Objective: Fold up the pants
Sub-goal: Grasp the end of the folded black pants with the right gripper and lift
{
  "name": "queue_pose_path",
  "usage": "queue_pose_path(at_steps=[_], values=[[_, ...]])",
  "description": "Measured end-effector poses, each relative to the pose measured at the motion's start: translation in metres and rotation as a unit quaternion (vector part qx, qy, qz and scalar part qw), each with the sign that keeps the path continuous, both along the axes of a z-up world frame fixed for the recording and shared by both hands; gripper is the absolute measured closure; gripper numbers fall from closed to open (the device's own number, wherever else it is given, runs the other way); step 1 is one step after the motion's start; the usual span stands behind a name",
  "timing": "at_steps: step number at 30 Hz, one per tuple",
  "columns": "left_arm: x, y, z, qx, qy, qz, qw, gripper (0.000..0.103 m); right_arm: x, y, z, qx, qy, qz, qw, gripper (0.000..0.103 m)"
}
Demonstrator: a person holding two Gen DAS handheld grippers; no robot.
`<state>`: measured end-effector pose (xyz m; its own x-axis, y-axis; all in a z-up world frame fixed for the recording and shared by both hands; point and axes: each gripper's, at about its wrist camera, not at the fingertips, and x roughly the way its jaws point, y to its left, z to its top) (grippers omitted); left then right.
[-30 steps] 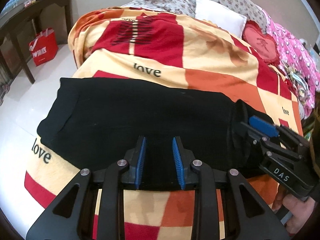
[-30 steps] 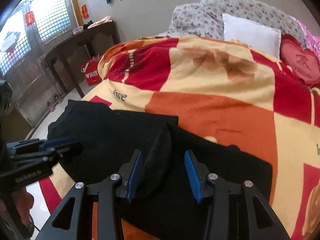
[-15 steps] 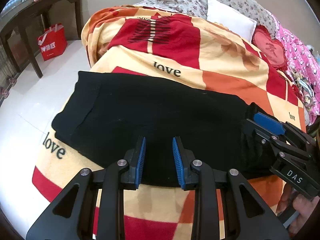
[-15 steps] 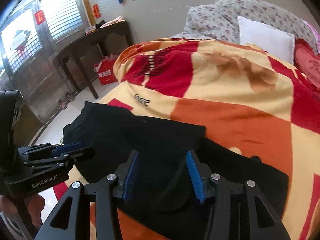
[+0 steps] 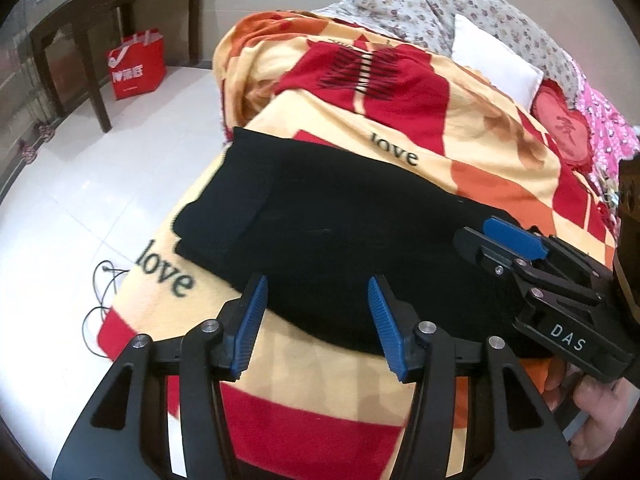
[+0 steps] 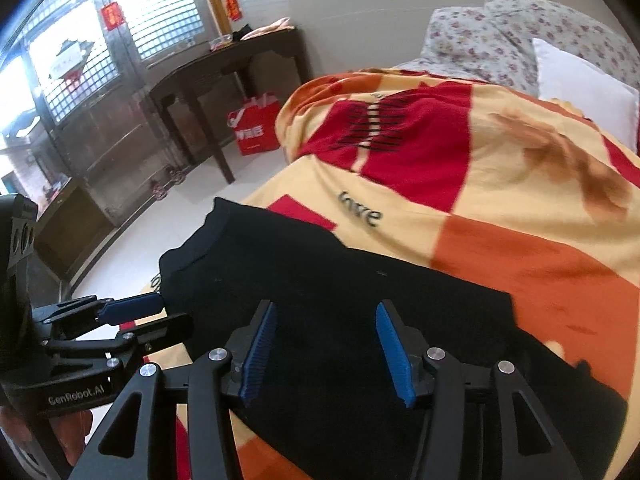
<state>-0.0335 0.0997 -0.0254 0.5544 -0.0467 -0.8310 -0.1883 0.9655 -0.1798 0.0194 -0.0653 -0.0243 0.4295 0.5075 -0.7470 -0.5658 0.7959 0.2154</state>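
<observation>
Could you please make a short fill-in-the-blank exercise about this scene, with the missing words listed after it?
1. The pants lying on the blanket are ____ in colour.
2. The word printed on the blanket near the pants is "____".
3. The bag standing on the floor beside the dark table is ____.
4. The pads on both grippers' fingers are ____.

Missing words: black; love; red; blue

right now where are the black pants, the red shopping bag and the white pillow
black pants [image 5: 340, 232], left wrist view, middle of the folded fabric
red shopping bag [image 5: 138, 66], left wrist view, its front face
white pillow [image 6: 580, 76], right wrist view, middle of its visible face
</observation>
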Motion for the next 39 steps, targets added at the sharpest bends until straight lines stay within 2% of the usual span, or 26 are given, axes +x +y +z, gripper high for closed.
queue_pose_path(at_steps=[10, 15, 17, 19, 27, 32, 39], values=[[-0.013, 0.025, -0.01, -0.015, 0.02, 0.033, 0.9991, 0.051, 0.011, 0.041, -0.002, -0.012, 0.0, 0.043, 0.999, 0.05], [-0.022, 0.039, -0.014, -0.045, 0.018, 0.049, 0.9976, 0.05, 0.019, 0.06, -0.004, -0.021, -0.002, 0.065, 0.998, 0.048], [-0.025, 0.046, -0.016, -0.064, 0.016, 0.06, 0.996, 0.043, 0.025, 0.067, -0.003, -0.026, -0.006, 0.072, 0.997, 0.047], [-0.024, 0.05, -0.02, -0.075, 0.019, 0.066, 0.9948, 0.042, 0.032, 0.073, -0.002, -0.028, -0.006, 0.075, 0.997, 0.046], [-0.01, 0.046, -0.024, -0.075, 0.024, 0.071, 0.9943, 0.042, 0.053, 0.101, -0.007, -0.04, -0.002, 0.104, 0.994, 0.044], [-0.003, 0.048, -0.029, -0.086, 0.031, 0.072, 0.9931, 0.042, 0.064, 0.119, -0.013, -0.035, 0.01, 0.141, 0.989, 0.042], [0.001, 0.047, -0.03, -0.08, 0.025, 0.072, 0.9939, 0.037, 0.077, 0.144, -0.028, -0.054, 0.018, 0.166, 0.984, 0.041]])
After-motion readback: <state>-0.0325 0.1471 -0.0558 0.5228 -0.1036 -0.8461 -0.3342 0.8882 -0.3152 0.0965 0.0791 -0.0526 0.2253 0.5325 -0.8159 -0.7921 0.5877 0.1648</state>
